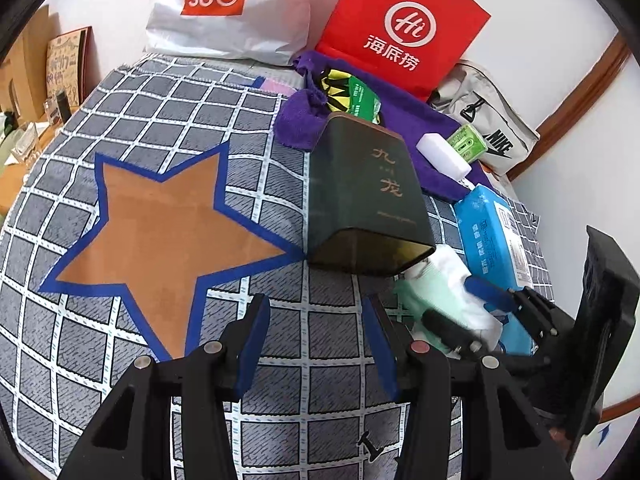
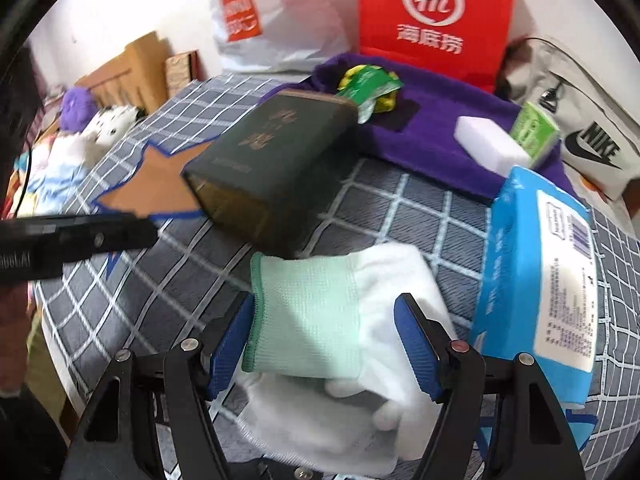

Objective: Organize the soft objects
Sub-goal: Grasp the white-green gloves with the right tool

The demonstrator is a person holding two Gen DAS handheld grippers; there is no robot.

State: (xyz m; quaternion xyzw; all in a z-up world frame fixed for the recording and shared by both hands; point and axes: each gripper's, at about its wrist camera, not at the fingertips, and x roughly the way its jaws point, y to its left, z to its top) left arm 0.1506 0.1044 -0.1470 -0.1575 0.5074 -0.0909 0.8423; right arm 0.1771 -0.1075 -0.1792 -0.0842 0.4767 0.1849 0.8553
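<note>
A white glove with a pale green cuff [image 2: 316, 320] lies on the checked bed cover, just in front of a dark green tin [image 2: 276, 168] lying on its side. My right gripper [image 2: 324, 344] is open, its blue pads either side of the glove's cuff. In the left wrist view the same glove [image 1: 444, 288] lies right of the tin [image 1: 360, 200], with the right gripper [image 1: 460, 304] over it. My left gripper [image 1: 316, 340] is open and empty above the cover, left of the glove.
A blue tissue pack [image 2: 536, 272] lies right of the glove. A purple towel [image 2: 432, 136] behind holds a white sponge [image 2: 492, 144], a green box [image 2: 536, 128] and green packets [image 2: 368, 84]. Red and white bags and a Nike bag [image 2: 592, 136] stand at the back.
</note>
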